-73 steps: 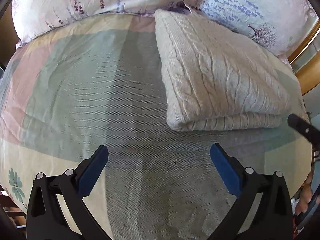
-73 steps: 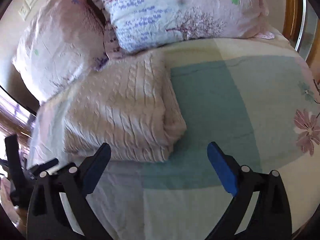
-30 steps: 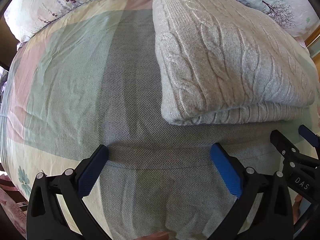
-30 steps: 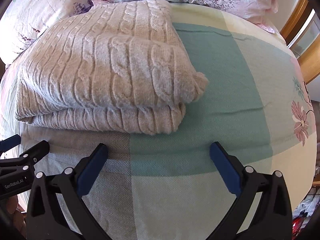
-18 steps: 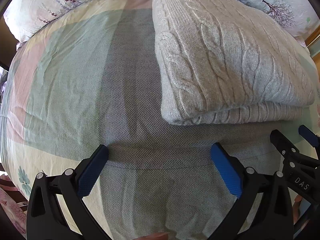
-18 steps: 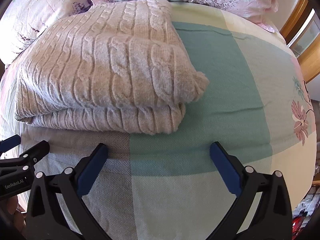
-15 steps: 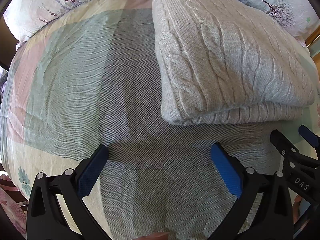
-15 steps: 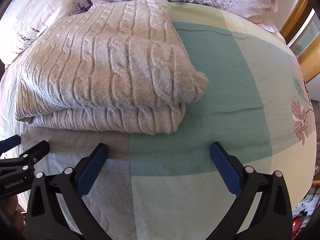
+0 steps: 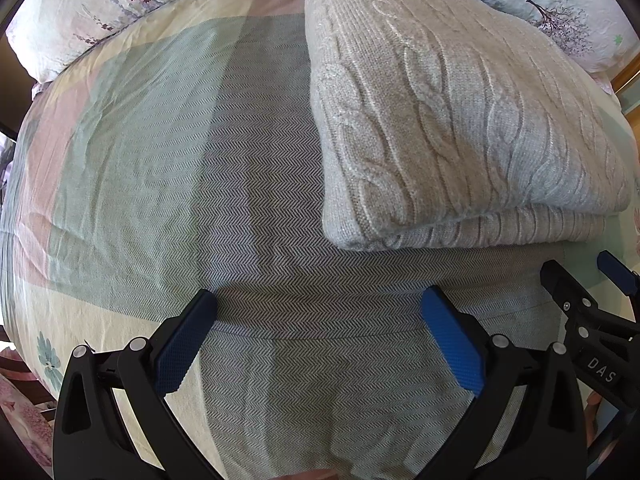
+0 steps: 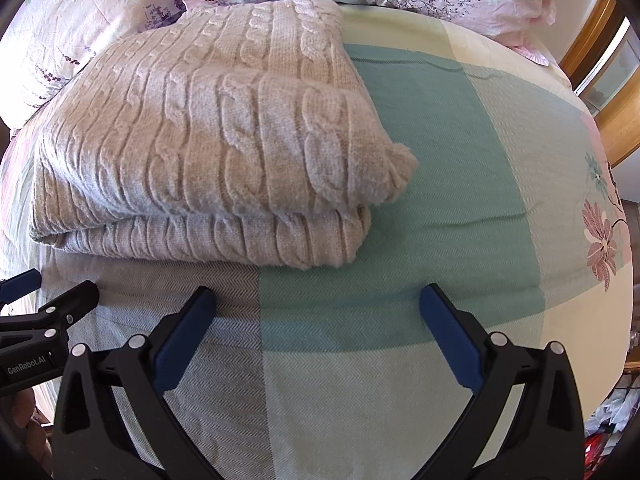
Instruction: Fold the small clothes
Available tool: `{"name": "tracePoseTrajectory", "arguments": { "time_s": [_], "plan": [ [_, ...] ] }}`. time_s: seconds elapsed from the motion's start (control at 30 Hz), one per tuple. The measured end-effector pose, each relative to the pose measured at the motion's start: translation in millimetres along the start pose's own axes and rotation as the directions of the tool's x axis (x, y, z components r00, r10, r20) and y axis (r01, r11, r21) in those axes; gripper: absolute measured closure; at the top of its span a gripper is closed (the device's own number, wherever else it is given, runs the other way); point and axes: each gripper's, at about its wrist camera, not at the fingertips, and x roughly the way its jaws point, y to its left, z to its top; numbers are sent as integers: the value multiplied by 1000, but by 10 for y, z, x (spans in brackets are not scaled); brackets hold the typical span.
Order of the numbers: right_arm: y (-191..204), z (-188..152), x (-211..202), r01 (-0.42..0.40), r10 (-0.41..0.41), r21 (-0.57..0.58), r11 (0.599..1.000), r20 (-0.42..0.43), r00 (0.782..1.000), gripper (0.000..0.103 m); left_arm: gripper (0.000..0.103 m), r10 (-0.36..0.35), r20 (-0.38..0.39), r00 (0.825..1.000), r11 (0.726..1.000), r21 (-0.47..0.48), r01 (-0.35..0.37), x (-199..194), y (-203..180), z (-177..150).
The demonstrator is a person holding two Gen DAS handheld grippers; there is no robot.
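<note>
Both grippers hover low over the bed with nothing between their fingers. At the bottom of the left wrist view, the left gripper has its blue-padded fingers spread wide, framing only grey herringbone cloth. At the bottom of the right wrist view, the right gripper is spread just as wide, over the line where a grey panel of the bedspread meets a green one. Each tool shows in the other's view: the right one at the lower right edge of the left view, the left one at the lower left edge of the right view, near each other, side by side.

Just beyond the fingertips lies the folded cable-knit sweater, pale beige-grey, its layers stacked with the folded edge facing the grippers. It fills the upper right of the left view and the upper left of the right view, lying flat on the patchwork bedspread, apart from both grippers.

Farthest off, across the top of both frames, floral pillows sit against the sweater's far edge. A wooden frame shows at the upper right of the right view.
</note>
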Motion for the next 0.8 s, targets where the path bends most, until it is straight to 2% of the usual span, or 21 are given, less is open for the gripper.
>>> {"name": "tracePoseTrajectory", "arguments": {
  "time_s": [0.8],
  "plan": [
    [-1, 6, 0, 0, 0, 0, 1000, 0, 1000, 2, 1, 0, -31, 1000, 1000, 3, 0, 38, 2, 108]
  ]
}}
